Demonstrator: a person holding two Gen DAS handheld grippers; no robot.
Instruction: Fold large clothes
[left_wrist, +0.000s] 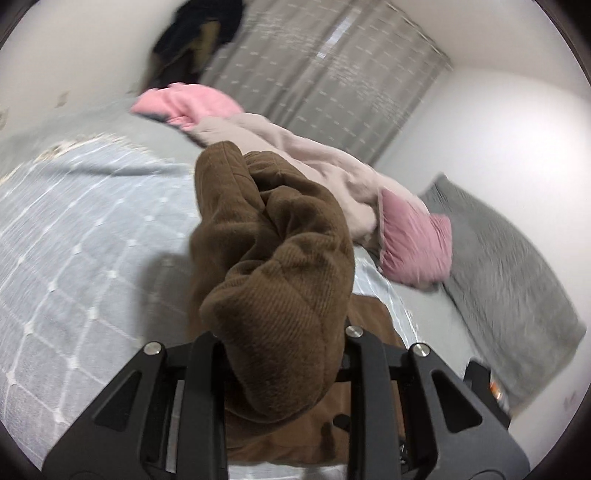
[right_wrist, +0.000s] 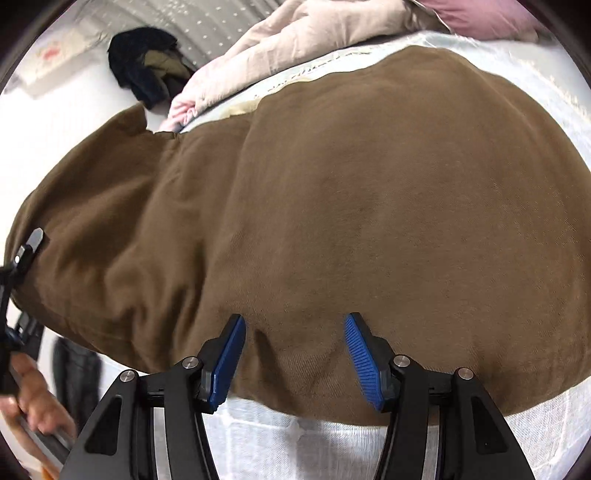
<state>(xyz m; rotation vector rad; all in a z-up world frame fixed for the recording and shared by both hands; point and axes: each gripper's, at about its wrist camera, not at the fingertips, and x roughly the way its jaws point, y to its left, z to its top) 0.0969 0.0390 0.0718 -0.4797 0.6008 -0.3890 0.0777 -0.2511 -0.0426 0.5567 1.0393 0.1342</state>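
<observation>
A large brown corduroy garment lies spread over the bed and fills the right wrist view. My right gripper hovers over its near hem, open, its blue pads apart with cloth only under them. In the left wrist view a bunched end of the brown garment rises between the jaws of my left gripper, which is shut on it; the cloth hides the fingertips. The left gripper also shows at the far left edge of the right wrist view, at the garment's lifted left end, with a hand below it.
A beige and pink quilt lies heaped along the far side of the bed, with a grey pillow at the right. The light blue checked sheet shows at the left. Dark clothes hang by the grey curtain.
</observation>
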